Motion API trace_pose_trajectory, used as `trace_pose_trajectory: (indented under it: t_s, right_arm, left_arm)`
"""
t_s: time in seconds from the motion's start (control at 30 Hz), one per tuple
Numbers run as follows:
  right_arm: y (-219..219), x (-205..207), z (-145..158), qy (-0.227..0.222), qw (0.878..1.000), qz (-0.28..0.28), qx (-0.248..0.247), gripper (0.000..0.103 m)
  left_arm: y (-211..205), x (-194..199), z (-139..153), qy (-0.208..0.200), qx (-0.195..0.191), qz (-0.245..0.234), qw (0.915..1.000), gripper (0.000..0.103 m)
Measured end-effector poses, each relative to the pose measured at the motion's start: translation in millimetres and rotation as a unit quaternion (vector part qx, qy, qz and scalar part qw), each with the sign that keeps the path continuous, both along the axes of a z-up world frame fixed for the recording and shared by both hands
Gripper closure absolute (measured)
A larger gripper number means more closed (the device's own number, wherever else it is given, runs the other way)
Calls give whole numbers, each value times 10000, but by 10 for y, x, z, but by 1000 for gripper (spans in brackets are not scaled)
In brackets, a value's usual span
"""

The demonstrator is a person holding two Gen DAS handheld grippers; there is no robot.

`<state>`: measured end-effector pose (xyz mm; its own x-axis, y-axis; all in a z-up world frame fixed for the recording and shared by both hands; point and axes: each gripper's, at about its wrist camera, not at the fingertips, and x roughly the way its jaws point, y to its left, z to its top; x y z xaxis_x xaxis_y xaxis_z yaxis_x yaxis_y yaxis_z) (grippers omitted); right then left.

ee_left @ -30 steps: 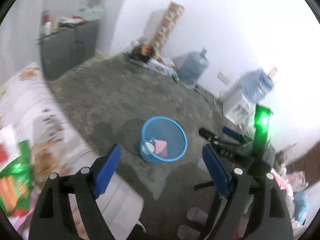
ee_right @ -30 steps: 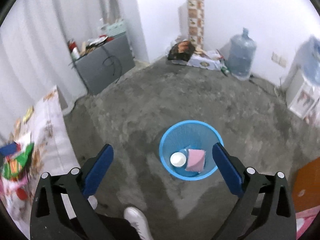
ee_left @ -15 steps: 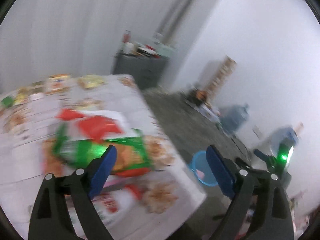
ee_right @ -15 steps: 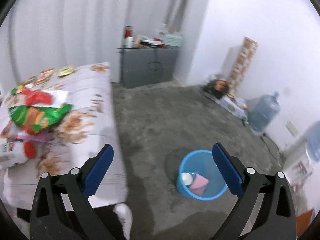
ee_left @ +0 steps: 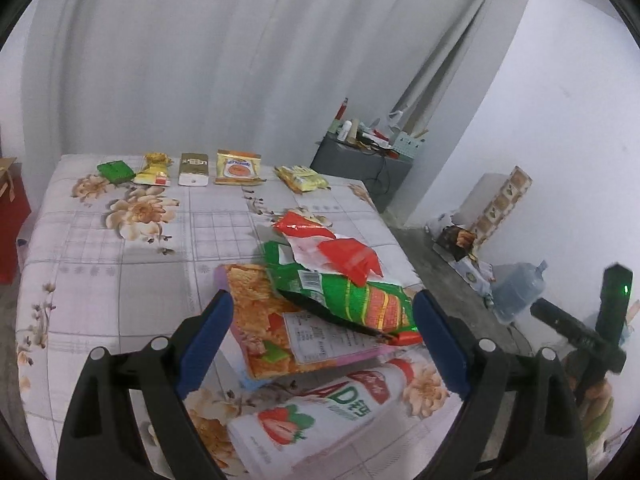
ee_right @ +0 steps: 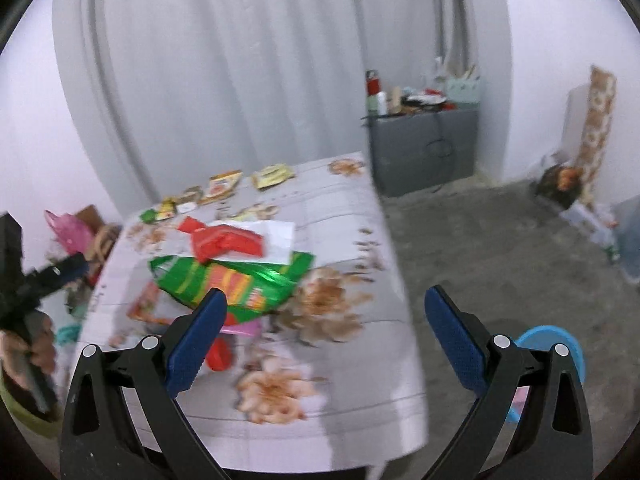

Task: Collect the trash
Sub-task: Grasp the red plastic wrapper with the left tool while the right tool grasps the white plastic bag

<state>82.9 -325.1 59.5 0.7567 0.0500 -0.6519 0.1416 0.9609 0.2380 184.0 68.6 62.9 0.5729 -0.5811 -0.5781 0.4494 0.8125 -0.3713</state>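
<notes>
Now we are holding the left gripper (ee_left: pixel 322 330) with its jaws wide apart and empty, hanging just over the near pile of trash on the table (ee_left: pixel 120 264). A second ago this camera was looking down at the floor and the blue bin; since then we have been swinging round, and the pile is now filling the gap between the fingers. That is telling us, we judge, that one drop is done and the next pick is starting.

Between the blue pads we are seeing the green bag (ee_left: pixel 352 296) lying on the orange packet (ee_left: pixel 264 320), the red wrapper (ee_left: pixel 320 244) on top of both, and the bottle (ee_left: pixel 316 420) on its side nearest us — all touching or overlapping.

The right gripper (ee_right: pixel 326 334) is also spread open and empty, turning the same way; the bin (ee_right: pixel 560 344) is now slipping behind its right finger at the table's corner.

Further out, a row of small packets (ee_left: pixel 236 166) is lying along the far edge, well apart from the pile.

What is under the green bag is hidden, and the bottle's base is cut off by our own frame. The right view is smearing badly — we cannot read the wrappers there, nor see into the bin.
</notes>
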Motion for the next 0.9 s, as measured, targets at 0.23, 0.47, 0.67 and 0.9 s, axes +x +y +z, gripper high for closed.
trace_pose_trajectory:
  t_s: [0.23, 0.47, 0.67, 0.9]
  right_arm:
    - [-5, 489, -85, 226, 9881, 576, 1407, 8]
    - [-235, 1218, -388, 1013, 9576, 444, 2659, 22]
    - [-291, 1821, -749, 1825, 9348, 370, 3024, 33]
    - [-275, 2290, -1099, 2504, 9191, 352, 3023, 41]
  left_arm:
    - [-132, 198, -13, -227, 144, -318, 9991, 14]
    - [-991, 539, 67, -613, 1031, -1537, 9808, 21]
    - [-1657, 921, -338, -199, 1952, -2064, 9586, 30]
    - [-1838, 1215, -702, 109, 2435, -1878, 9515, 44]
